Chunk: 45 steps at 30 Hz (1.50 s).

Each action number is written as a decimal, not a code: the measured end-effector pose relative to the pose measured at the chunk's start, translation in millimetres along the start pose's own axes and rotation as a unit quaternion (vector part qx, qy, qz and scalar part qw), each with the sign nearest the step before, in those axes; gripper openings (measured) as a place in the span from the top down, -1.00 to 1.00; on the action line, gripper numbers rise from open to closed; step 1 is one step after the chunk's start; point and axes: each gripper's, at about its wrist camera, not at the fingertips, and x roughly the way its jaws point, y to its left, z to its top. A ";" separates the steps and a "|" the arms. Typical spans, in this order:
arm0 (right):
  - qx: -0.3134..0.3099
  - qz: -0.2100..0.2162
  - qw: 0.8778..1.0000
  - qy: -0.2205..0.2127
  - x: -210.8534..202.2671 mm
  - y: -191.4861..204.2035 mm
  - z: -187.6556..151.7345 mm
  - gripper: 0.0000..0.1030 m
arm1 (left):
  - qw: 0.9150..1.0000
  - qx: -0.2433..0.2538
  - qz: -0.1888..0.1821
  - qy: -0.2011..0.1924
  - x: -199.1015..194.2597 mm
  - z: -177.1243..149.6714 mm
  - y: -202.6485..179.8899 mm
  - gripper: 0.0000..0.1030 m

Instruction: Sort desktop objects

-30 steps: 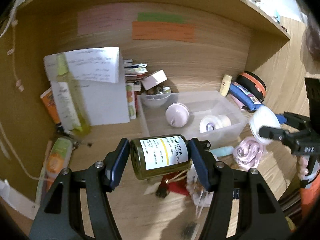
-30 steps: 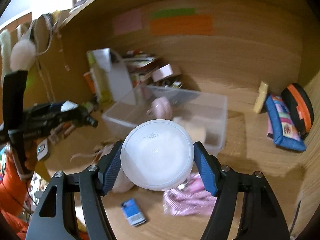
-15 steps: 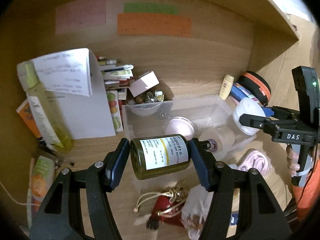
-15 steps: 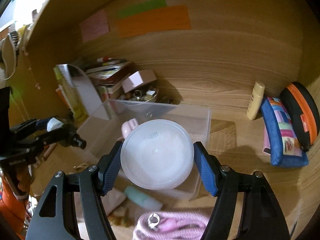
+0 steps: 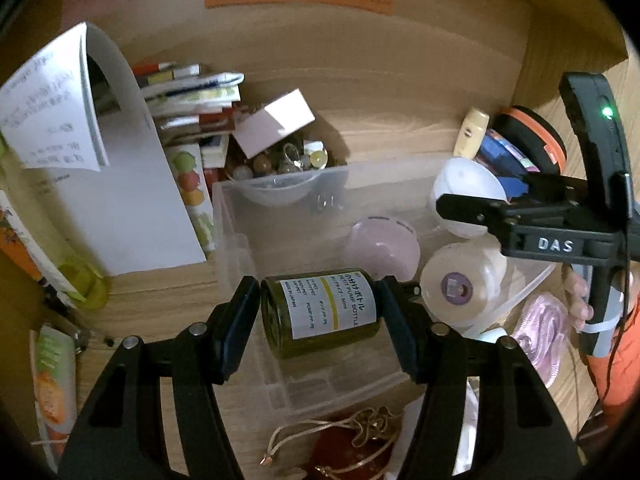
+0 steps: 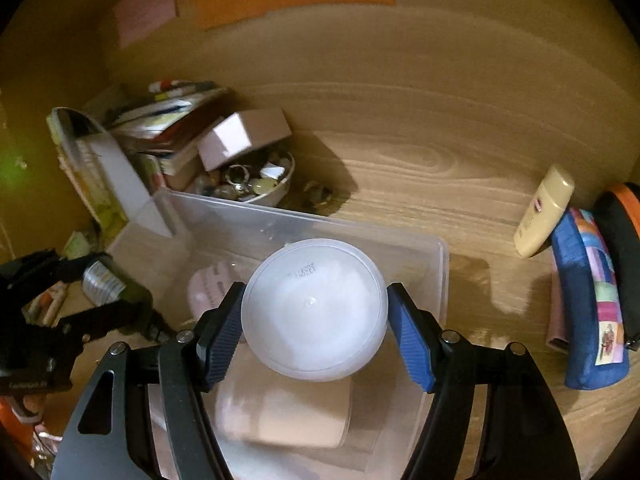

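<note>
My left gripper (image 5: pixel 318 314) is shut on a dark green pump bottle (image 5: pixel 320 312) with a white label, held sideways above the clear plastic bin (image 5: pixel 240 248). My right gripper (image 6: pixel 316 334) is shut on a round white plastic tub (image 6: pixel 314 310), held above the same bin (image 6: pixel 436 276). The bin holds a pink round case (image 5: pixel 382 246) and a white roll (image 5: pixel 456 288). The right gripper with its tub (image 5: pixel 466 194) shows at the right of the left wrist view; the left gripper with the bottle (image 6: pixel 102 280) shows at the left of the right wrist view.
Behind the bin are a bowl of beads (image 5: pixel 280 178), a pink box (image 5: pixel 274 122), stacked books (image 5: pixel 188 96) and a white folder (image 5: pixel 132 200). A cream tube (image 6: pixel 544 212), blue pouch (image 6: pixel 588 300) and black-orange case (image 6: pixel 620 232) lie right. A red pouch (image 5: pixel 348 448) lies in front.
Both grippers have moved forward and down over the clear bin, each still holding its object. The bin and the shelf's back wall now look closer.
</note>
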 end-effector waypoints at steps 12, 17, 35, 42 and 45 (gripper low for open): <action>-0.013 -0.009 1.000 0.027 14.7 6.0 -1.4 -0.15 | 0.999 0.032 0.013 -0.005 12.4 -2.5 -10.5 -0.18; -0.023 -0.018 0.999 0.037 19.3 12.8 -3.0 -0.05 | 0.999 0.032 0.010 -0.003 11.3 -2.7 -10.9 -0.18; -0.057 -0.035 0.996 -0.055 -59.5 38.0 -12.6 -0.63 | 0.998 -0.011 0.022 -0.054 -56.5 -5.2 -1.6 -0.85; -0.039 -0.024 0.996 -0.075 -98.7 39.2 -34.0 -0.72 | 0.996 -0.033 0.036 -0.074 -89.8 -18.4 2.8 -0.90; -0.035 -0.022 0.996 -0.082 -112.3 41.2 -48.7 -0.73 | 0.996 -0.035 0.041 -0.077 -102.7 -31.0 3.3 -0.90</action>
